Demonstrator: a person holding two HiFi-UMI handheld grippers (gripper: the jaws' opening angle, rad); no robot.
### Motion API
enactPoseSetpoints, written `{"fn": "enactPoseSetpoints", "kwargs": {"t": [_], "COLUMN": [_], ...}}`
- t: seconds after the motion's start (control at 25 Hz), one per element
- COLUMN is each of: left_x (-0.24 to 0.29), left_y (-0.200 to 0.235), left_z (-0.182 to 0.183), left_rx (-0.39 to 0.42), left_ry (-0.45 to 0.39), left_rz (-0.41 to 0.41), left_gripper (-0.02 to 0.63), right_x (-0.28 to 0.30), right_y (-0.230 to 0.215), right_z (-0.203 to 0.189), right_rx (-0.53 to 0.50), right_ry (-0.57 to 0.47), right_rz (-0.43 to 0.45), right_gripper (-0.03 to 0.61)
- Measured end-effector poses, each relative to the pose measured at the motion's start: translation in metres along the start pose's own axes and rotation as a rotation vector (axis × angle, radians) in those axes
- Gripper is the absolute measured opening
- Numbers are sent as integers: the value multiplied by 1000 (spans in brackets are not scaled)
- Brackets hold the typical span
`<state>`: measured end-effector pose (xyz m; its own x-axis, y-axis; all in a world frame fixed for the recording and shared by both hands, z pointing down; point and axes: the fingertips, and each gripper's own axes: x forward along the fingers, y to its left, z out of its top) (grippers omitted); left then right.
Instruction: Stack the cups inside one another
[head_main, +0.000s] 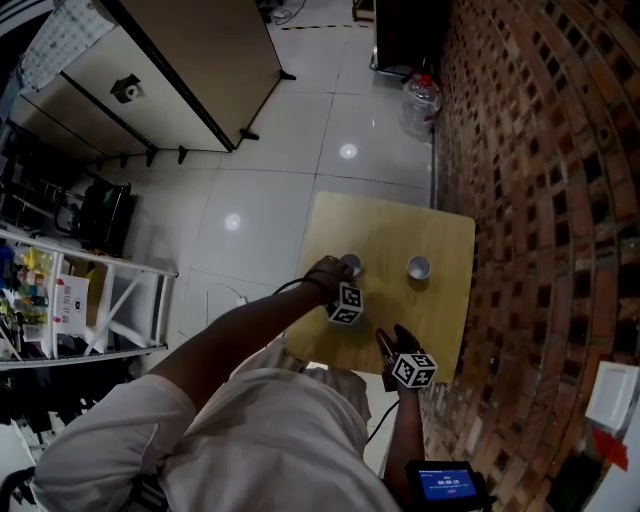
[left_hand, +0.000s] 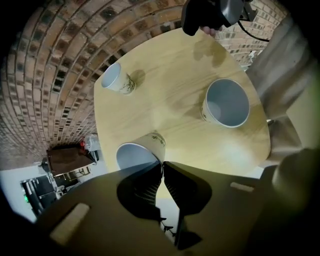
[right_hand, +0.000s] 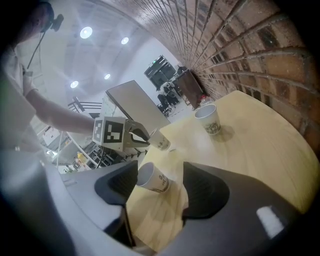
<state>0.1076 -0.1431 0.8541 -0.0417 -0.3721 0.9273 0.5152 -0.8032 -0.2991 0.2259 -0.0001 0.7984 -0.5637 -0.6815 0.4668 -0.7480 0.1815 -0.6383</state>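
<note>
Red-brown brick wall (head_main: 540, 150) runs down one side. Shiny white tile floor (head_main: 270, 190) w/ bright lamp spots on it. Small square light-wood table (head_main: 390, 225) sits right by the bricks. Big beige board on black legs (head_main: 170, 60) further off. White metal shelf rack (head_main: 90, 300) full of stuff. Clear plastic water jug w/ red cap (head_main: 420, 100) near the wall. Round white ceiling lamps (right_hand: 86, 32) are on.
</note>
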Motion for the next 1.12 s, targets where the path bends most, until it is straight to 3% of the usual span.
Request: {"fn": "enactPoseSetpoints", "kwargs": {"t": [0.24, 0.8, 0.88, 1.12], "left_x": [2, -1, -3, -28], "left_y": [-6, -22, -26, -30], "left_z": [1, 0, 0, 2], "left_rx": [24, -38, -75, -310], "left_ry": [0, -47, -69, -197], "left_rz": [-3, -33, -48, -140], "left_gripper": [42, 126, 138, 203], "right_x": [0, -9, -10, -9], "right_y": [0, 0, 0, 6], "right_z": [0, 6, 7, 20], "right_rx": [9, 3, 5, 2], "right_ry": [-10, -18, -23, -48], "right_rz": [4, -9, -8, 0], "right_gripper": [282, 275, 273, 274]}}
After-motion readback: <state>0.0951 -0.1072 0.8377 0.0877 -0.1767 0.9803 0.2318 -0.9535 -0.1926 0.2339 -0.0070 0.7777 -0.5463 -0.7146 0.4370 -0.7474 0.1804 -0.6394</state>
